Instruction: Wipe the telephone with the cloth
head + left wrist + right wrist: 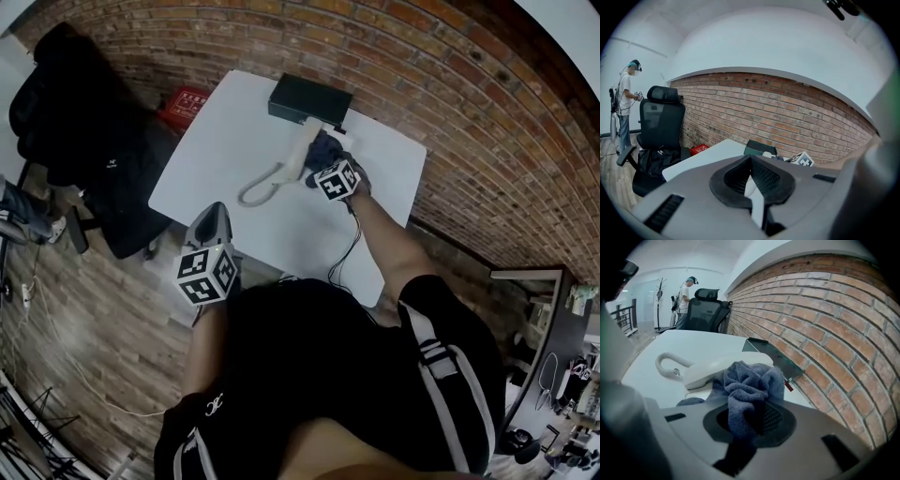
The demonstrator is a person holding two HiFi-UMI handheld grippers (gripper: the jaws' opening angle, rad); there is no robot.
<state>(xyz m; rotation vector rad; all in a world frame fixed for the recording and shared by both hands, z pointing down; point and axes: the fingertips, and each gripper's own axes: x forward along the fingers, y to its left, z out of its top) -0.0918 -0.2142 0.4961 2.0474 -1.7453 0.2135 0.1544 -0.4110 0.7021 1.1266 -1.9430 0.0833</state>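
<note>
A white handset [302, 150] lies on the white table [234, 131], off its black telephone base [309, 101] by the brick wall. Its coiled cord [258, 192] loops toward me. My right gripper [328, 161] is shut on a bunched dark blue cloth [750, 385], and the cloth rests against the near side of the handset [724, 369]. The base [771, 355] stands just behind it. My left gripper [216, 214] hovers at the table's near left edge, apart from the phone. Its jaws are shut with nothing in them [751, 180].
A black office chair [84, 122] draped with a dark jacket stands left of the table. A red box [186, 103] sits on the floor beside it. Cables [347, 253] hang below the table's near edge. A person [626, 101] stands far off.
</note>
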